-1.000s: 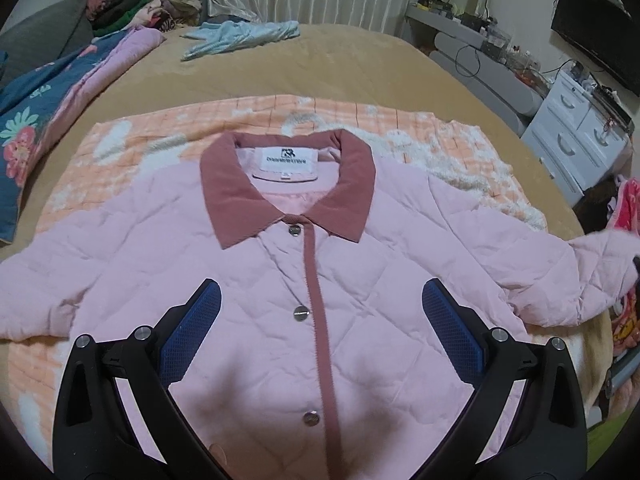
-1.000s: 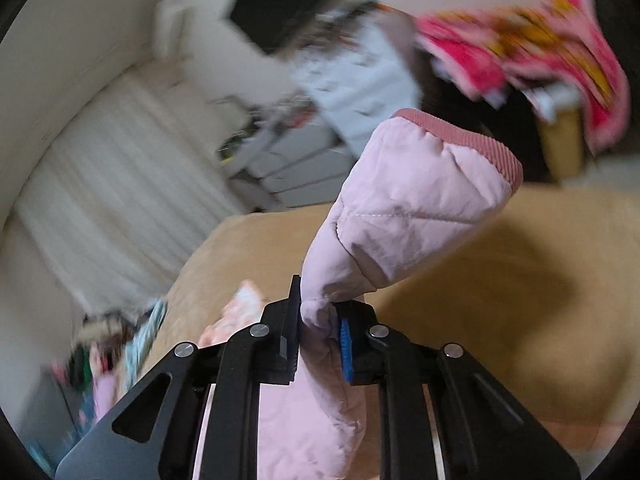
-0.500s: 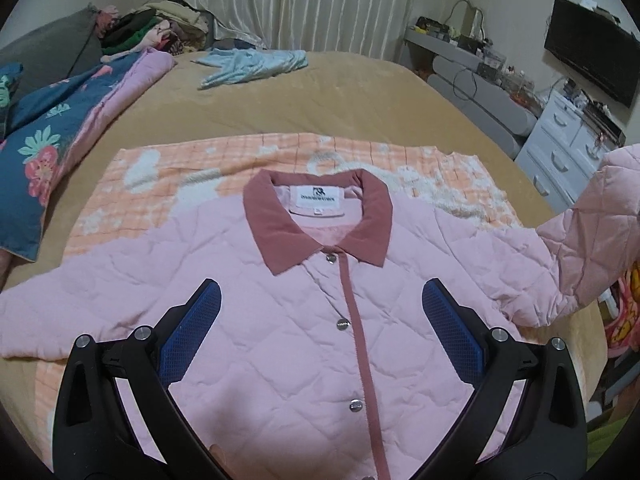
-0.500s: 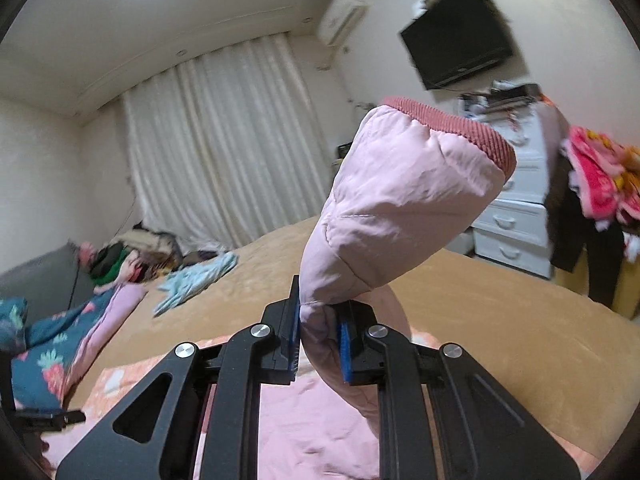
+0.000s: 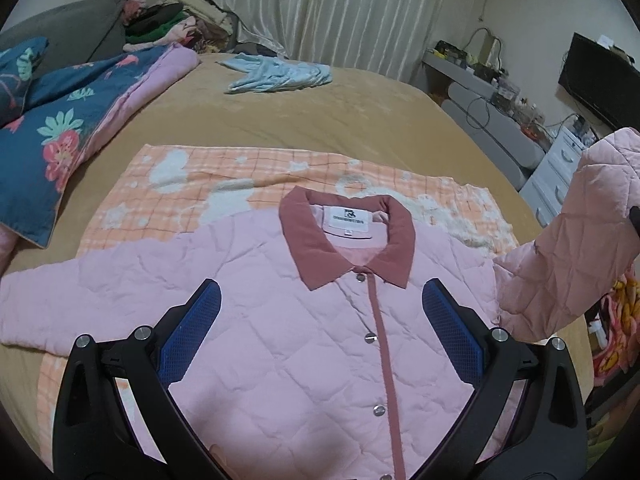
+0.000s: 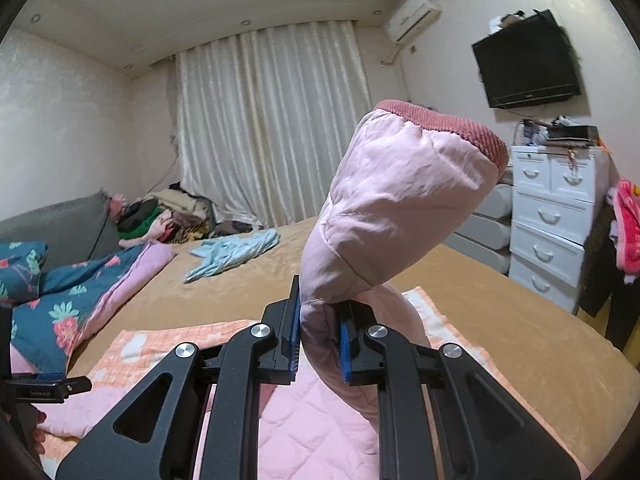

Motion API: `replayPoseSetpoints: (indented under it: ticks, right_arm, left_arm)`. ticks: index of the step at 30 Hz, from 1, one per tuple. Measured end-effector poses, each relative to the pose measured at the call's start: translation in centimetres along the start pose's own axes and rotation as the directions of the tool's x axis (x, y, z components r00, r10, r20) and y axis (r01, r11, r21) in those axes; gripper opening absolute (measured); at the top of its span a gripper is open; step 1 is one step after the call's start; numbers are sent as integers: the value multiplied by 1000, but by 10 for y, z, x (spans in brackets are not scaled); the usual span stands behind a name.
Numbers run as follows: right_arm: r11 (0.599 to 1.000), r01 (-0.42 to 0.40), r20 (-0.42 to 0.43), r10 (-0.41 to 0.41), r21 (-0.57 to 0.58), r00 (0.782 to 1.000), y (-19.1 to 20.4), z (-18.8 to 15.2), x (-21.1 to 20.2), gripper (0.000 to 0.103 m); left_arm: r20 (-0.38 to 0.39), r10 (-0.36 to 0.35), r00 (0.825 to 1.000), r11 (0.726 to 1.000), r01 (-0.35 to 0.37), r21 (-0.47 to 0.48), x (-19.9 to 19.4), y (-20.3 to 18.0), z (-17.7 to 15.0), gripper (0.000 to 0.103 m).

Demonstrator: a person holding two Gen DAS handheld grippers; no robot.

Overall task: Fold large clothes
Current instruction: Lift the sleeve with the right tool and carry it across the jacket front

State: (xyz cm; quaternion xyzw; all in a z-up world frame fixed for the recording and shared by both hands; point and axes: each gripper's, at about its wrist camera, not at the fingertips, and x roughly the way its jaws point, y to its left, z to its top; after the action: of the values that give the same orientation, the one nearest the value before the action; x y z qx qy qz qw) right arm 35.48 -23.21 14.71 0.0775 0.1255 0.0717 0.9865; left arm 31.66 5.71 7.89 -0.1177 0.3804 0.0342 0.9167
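Two grippers noted. My right gripper (image 6: 319,338) is clenched on the sleeve (image 6: 396,208) of the pink quilted jacket with dusty-rose collar (image 5: 304,344), lifting it, cuff upward. My left gripper (image 5: 322,334) hovers spread, gripping nothing, over the jacket front, flat on the orange checked blanket (image 5: 240,176).

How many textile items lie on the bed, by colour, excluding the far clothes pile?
Pink: 1, quilted pink jacket
Orange: 1, orange checked blanket
Light blue: 1, light blue garment
Navy floral: 1, navy floral quilt
Total: 4
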Motion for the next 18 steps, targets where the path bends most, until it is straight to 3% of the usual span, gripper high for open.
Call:
replayPoseSetpoints:
  ticks: [18]
  right_arm:
    - [989, -93, -83, 83, -115, 993, 88, -27, 24, 14]
  left_arm:
    - [2, -22, 1000, 993, 22, -115, -6, 71, -7, 95]
